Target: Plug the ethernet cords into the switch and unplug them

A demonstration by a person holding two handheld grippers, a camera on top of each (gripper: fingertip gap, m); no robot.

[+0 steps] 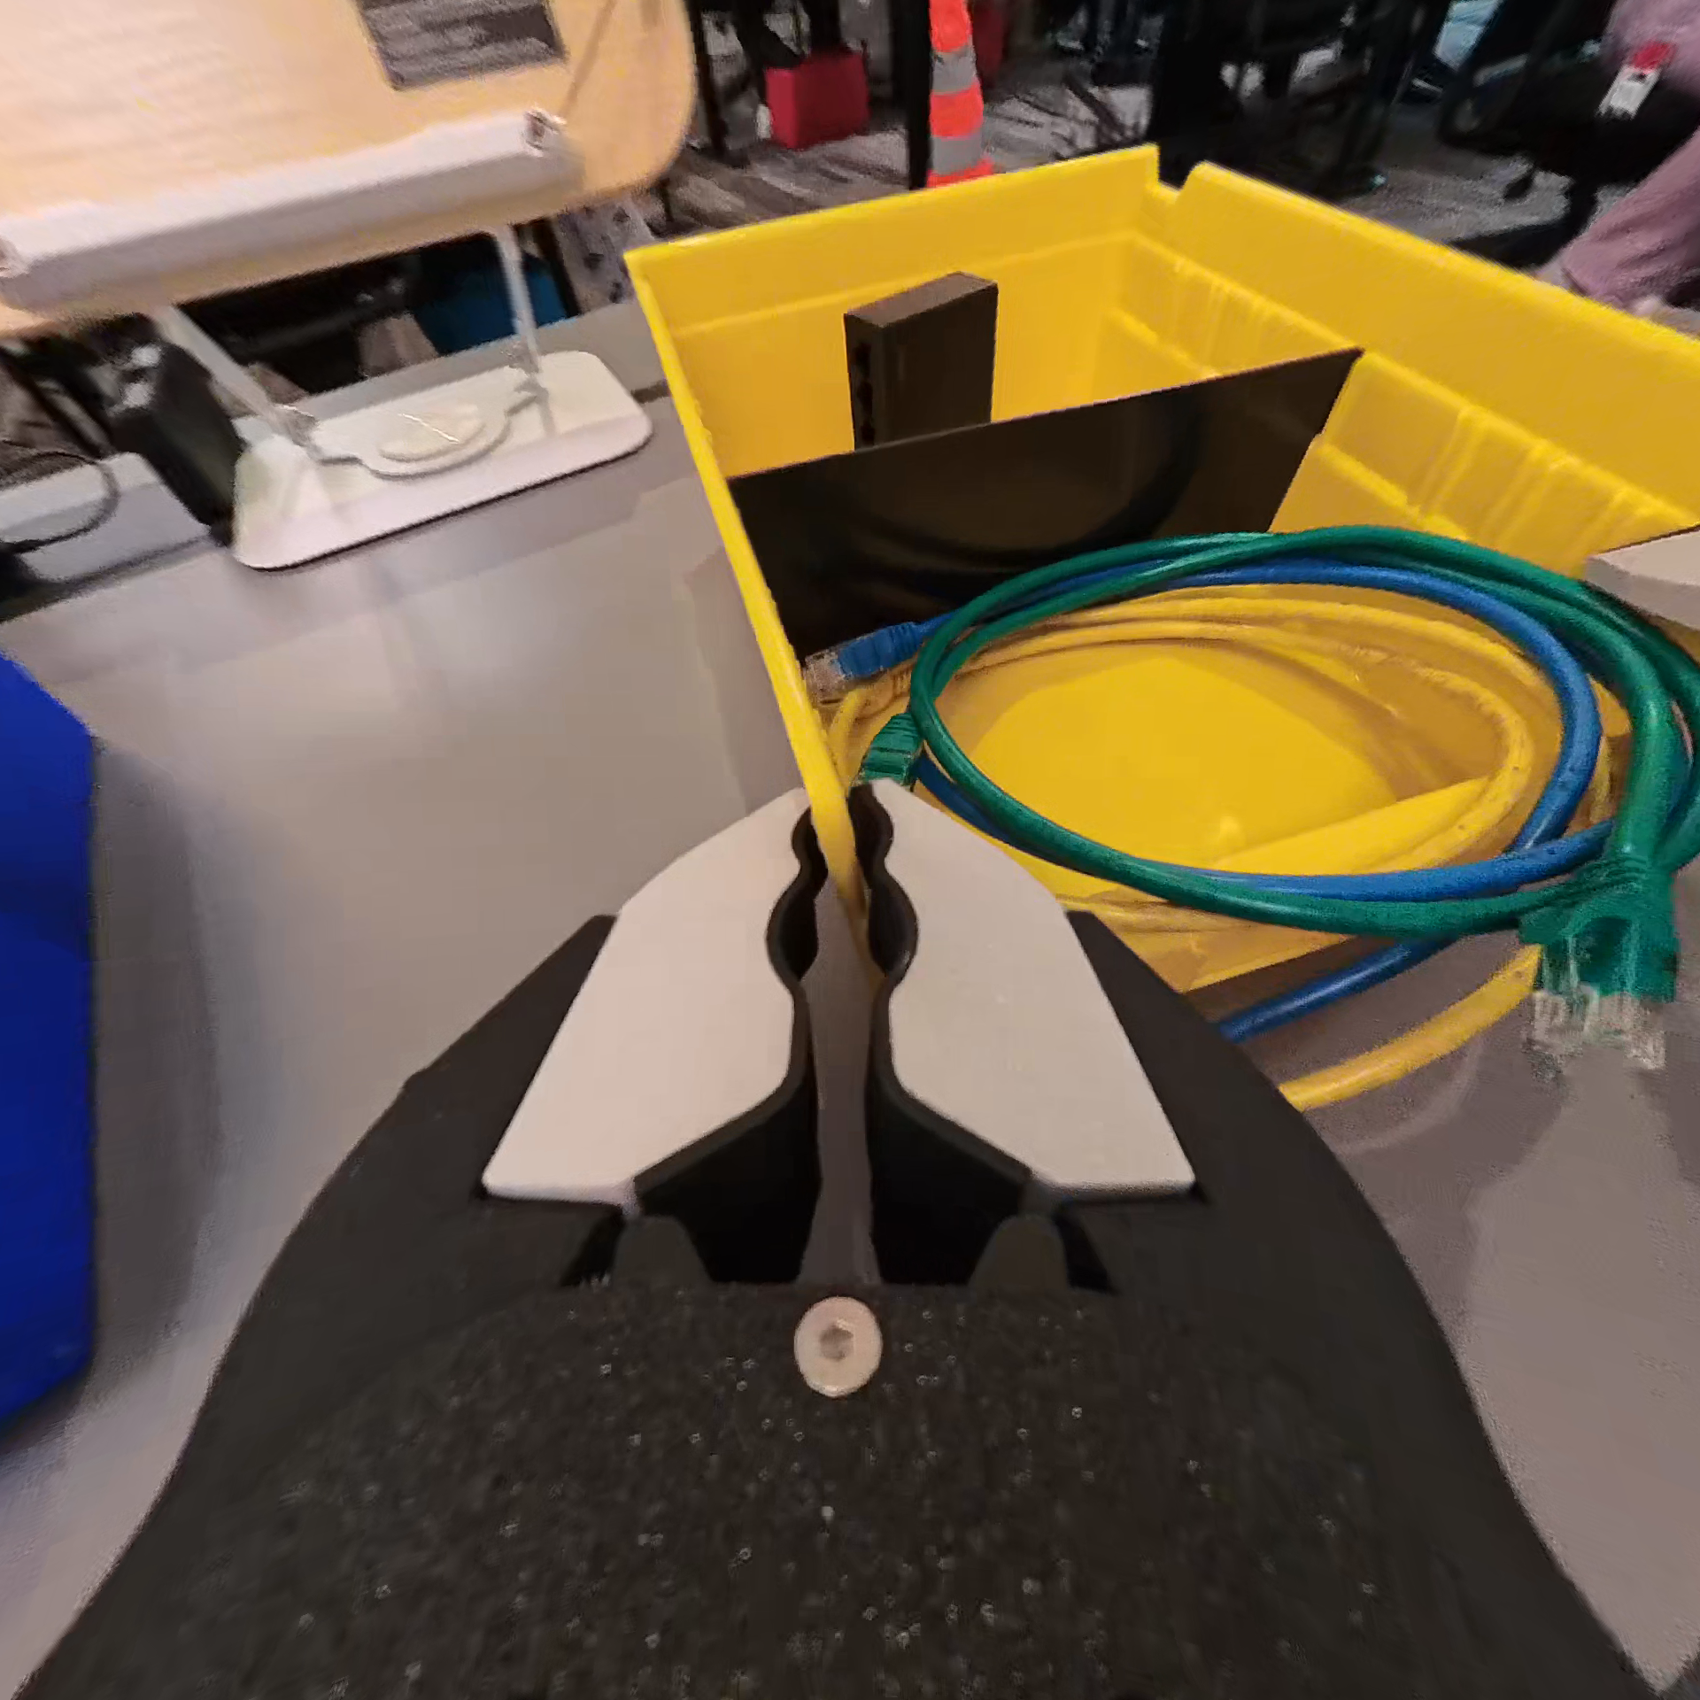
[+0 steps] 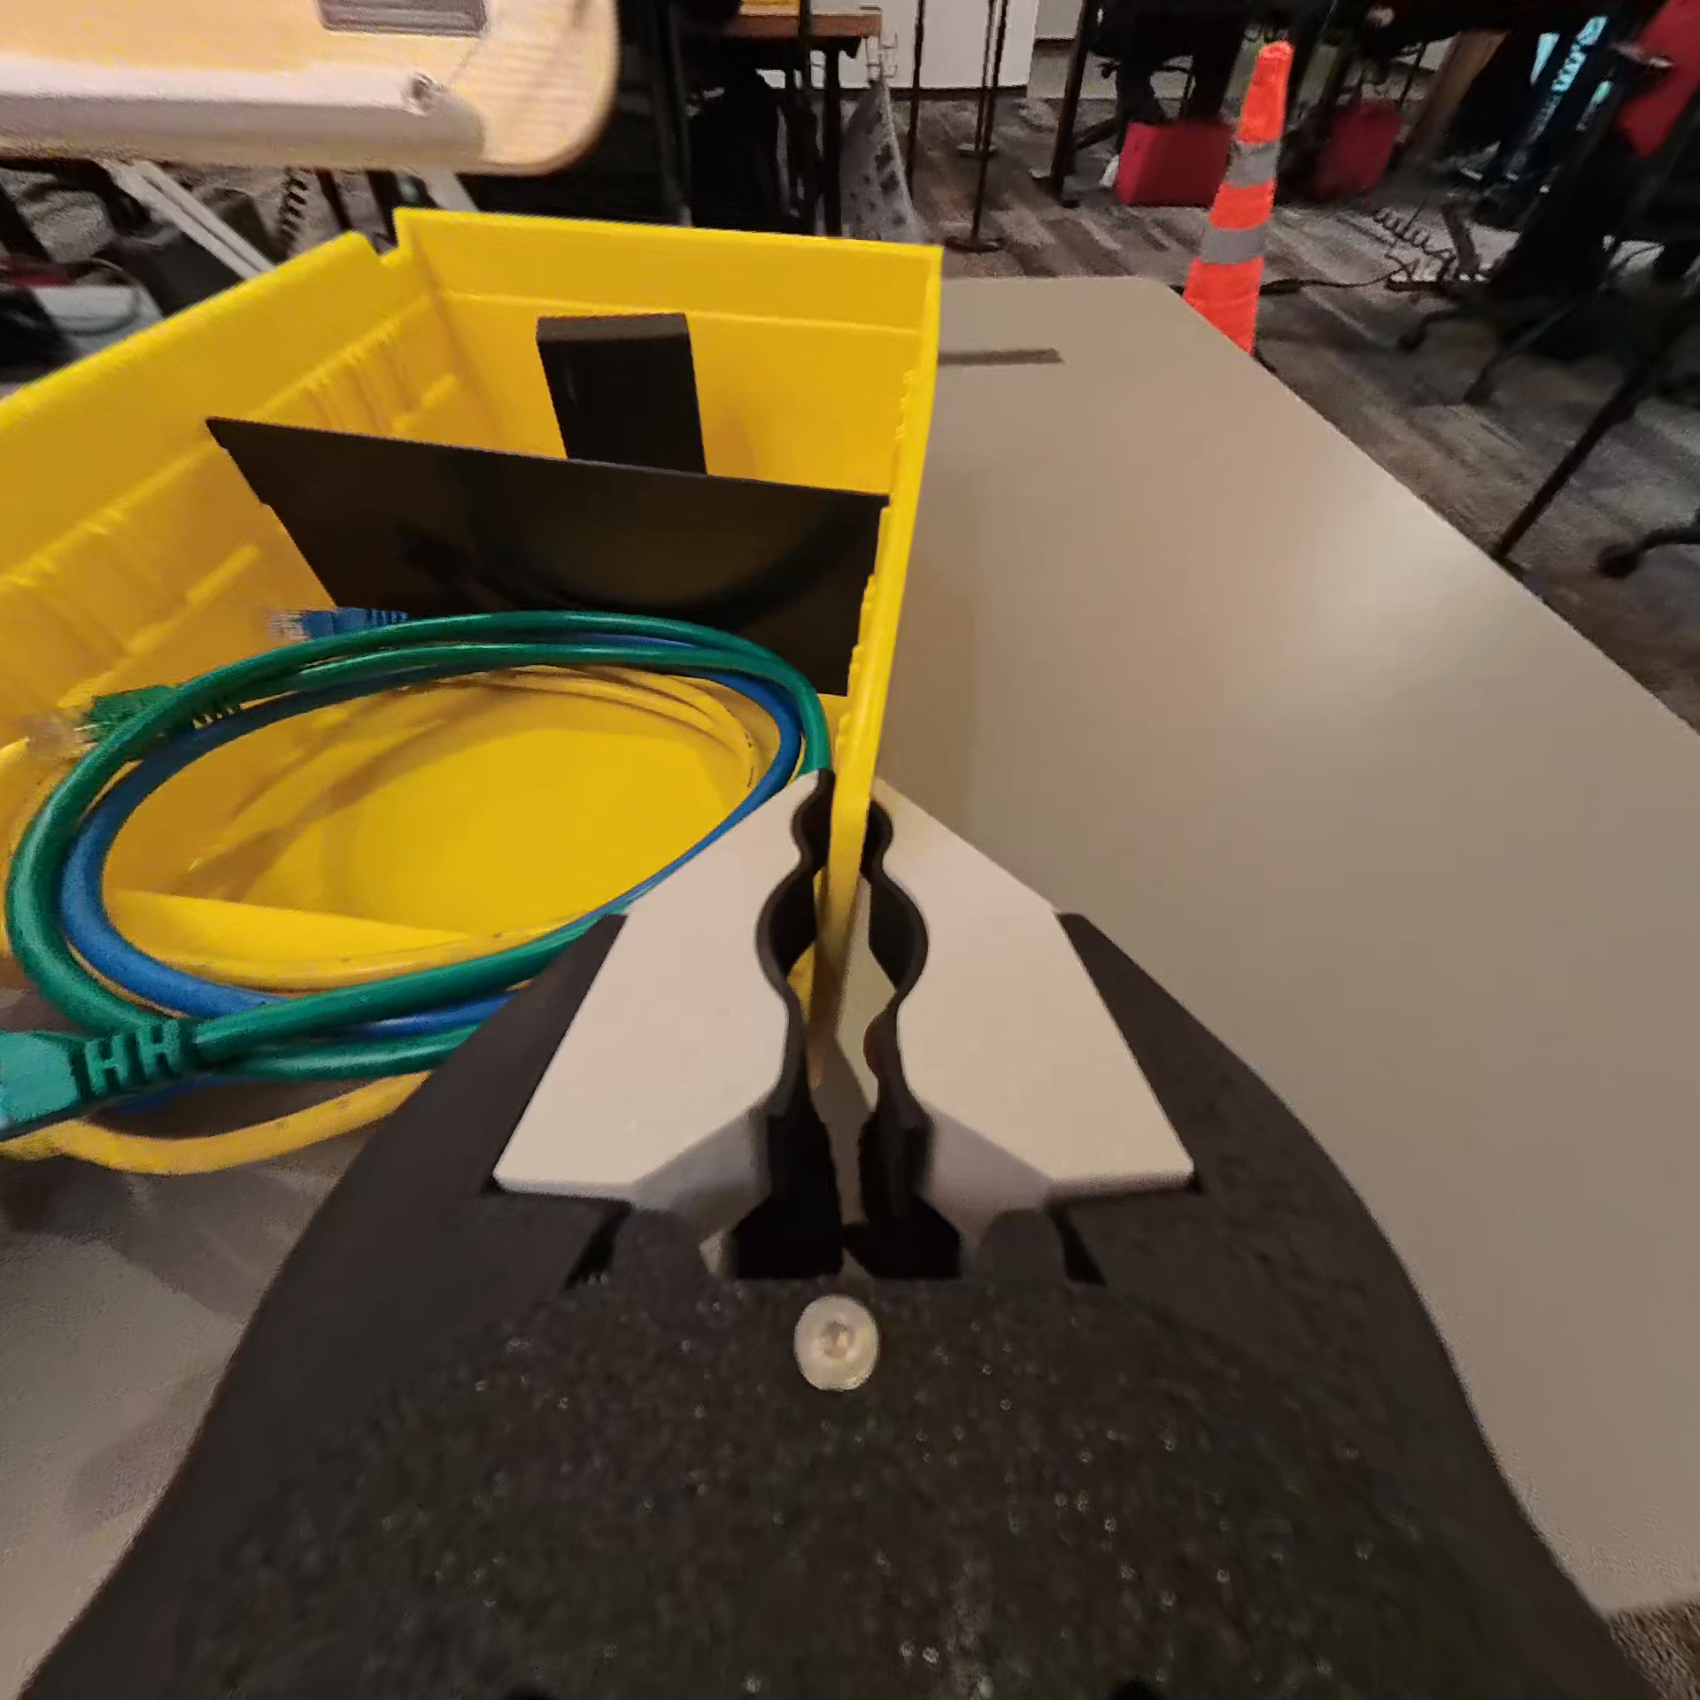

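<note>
Both claws (image 1: pixel 839 809) (image 2: pixel 851 796) clamp yellow bin (image 1: pixel 1196 276) walls; only left view shows blue object (image 1: pixel 41 1058).

**Around the work table**

A yellow bin (image 1: pixel 1150 212) with a black divider (image 1: pixel 1012 515) sits on a grey table (image 2: pixel 1242 736). A white lamp base (image 1: pixel 442 460) stands near the bin, under a pale wooden tabletop (image 1: pixel 230 92). A blue object (image 1: pixel 41 1058) sits at the table's left edge. On the floor beyond stand an orange traffic cone (image 2: pixel 1242 184) and red boxes (image 2: pixel 1168 161).
</note>
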